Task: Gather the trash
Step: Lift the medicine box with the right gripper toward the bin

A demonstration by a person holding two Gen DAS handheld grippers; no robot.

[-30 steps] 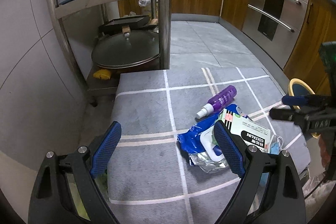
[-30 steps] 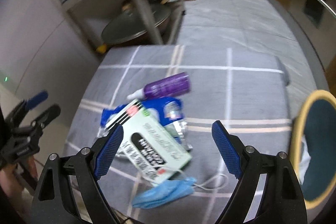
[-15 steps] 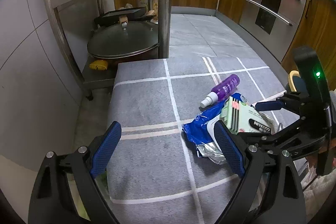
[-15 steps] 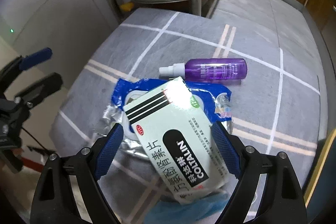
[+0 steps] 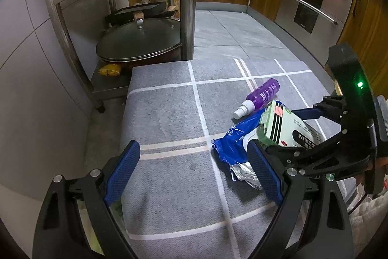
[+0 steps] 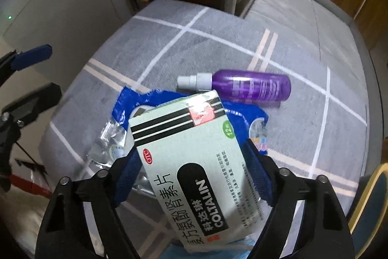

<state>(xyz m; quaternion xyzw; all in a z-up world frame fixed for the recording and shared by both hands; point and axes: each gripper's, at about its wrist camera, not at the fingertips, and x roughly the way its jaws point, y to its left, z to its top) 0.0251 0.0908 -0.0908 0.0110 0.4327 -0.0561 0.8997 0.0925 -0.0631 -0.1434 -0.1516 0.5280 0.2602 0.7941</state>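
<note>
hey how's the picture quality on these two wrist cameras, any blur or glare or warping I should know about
Left wrist view: sharp, evenly lit, with strong fisheye bending of the rack posts and dark corners. Right wrist view: softer, slight motion blur on the purple spray bottle, and glare washing out the top of the medicine box between the closing right tongs.

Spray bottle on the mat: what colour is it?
Purple spray bottle with a white nozzle, clearest in the right wrist view.
</note>
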